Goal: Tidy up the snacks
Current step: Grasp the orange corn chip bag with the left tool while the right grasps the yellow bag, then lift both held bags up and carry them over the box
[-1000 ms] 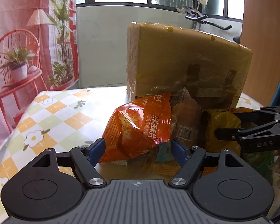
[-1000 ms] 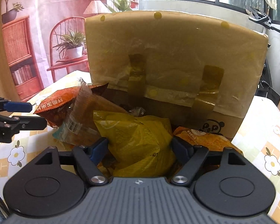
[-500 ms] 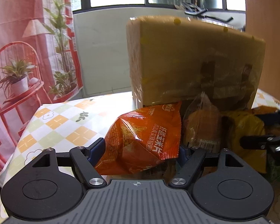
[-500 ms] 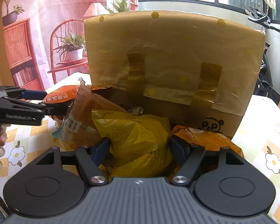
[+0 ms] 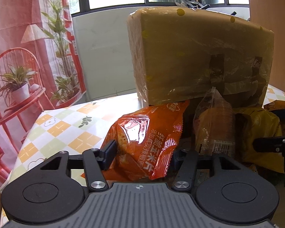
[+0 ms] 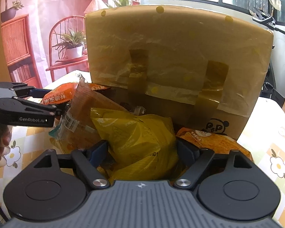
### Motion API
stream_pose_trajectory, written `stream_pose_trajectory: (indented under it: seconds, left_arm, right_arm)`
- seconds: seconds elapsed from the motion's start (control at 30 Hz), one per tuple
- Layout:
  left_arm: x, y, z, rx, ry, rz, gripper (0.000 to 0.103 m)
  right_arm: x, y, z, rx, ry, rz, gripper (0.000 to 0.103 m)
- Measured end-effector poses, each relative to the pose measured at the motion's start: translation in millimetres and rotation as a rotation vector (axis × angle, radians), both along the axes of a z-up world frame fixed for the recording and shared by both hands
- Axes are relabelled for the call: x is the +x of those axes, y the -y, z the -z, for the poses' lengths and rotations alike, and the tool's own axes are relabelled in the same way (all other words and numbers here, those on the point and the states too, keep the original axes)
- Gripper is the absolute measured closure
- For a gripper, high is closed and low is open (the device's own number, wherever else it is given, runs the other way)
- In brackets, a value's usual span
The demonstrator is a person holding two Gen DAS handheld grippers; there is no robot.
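My left claw point(image 5: 140, 154) is closing on the orange snack bag point(image 5: 148, 138), which sits between its two fingers; both pads look pressed against the crinkled foil, the left finger point(image 5: 108, 154) against the bag's side and the right one mostly hidden behind its edge. My right claw point(image 6: 142, 150) is easing wider around the yellow snack bag point(image 6: 138, 140), which fills the gap between its fingers; I can't quite tell whether the pads touch the bag or stand just off it.

Between the two bags leans a clear-wrapped pastry packet point(image 5: 214, 129) with a barcode label, touching the orange bag on one side and the yellow one on the other. Just right of the yellow bag lies another orange packet point(image 6: 212, 140), low against the box.

All of them are heaped at the mouth of a cardboard box point(image 6: 180, 53) wrapped in tape and film, its flap standing upright behind the pile. The box rests on a worktop point(image 5: 66, 129) covered in a checked cloth with flowers. At the left edge of the right wrist view, fingers of my hand point(image 6: 0, 144) show behind the left claw.
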State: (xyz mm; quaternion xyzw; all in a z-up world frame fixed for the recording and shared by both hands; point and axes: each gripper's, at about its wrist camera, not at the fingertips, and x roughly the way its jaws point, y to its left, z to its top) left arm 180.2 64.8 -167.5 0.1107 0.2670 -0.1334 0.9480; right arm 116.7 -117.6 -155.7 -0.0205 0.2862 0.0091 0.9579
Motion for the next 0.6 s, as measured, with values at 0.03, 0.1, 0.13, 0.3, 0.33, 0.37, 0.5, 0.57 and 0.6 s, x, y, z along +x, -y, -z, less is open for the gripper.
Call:
stream_pose_trajectory:
  seconds: [0.03, 0.1, 0.13, 0.3, 0.33, 0.37, 0.5, 0.57, 0.6]
  left_arm:
    - [-1.5, -1.2, -1.2, -0.009, 0.0, -0.005, 0.047]
    - [-5.0, -4.8, -4.1, -0.037, 0.002, -0.016, 0.05]
    - [-7.1, -6.7, -5.8, -0.052, 0.003, -0.025, 0.054]
    - [-20.8, -15.3, -17.4, -0.128, 0.014, -0.065, 0.057]
    - [-24.2, -16.9, -19.6, -0.139, 0.018, -0.072, 0.058]
    - [-27.9, -18.3, -21.7, -0.152, 0.022, -0.081, 0.058]
    - [-46.3, -23.9, -32.4, -0.215, 0.04, -0.116, 0.058]
    - [-55.3, -24.7, -36.5, -0.245, 0.051, -0.139, 0.058]
    - [-60.8, -24.7, -38.4, -0.258, 0.053, -0.153, 0.058]
  right_arm:
    - [-0.1, 0.5, 0.2, 0.003, 0.002, 0.0, 0.023]
    - [-0.8, 1.8, 0.0, 0.012, 0.005, 0.001, 0.028]
    - [-1.4, 2.8, 0.0, 0.016, 0.006, 0.004, 0.029]
    - [-7.8, 6.3, -1.8, 0.041, 0.021, 0.004, 0.032]
    - [-9.4, 6.4, -2.6, 0.044, 0.025, 0.004, 0.033]
    - [-11.0, 6.3, -3.2, 0.048, 0.028, 0.003, 0.033]
    - [-18.7, 5.1, -6.9, 0.068, 0.049, -0.005, 0.034]
    - [-24.1, 5.1, -8.8, 0.08, 0.069, -0.01, 0.034]
    - [-25.6, 4.9, -10.1, 0.085, 0.078, -0.011, 0.034]
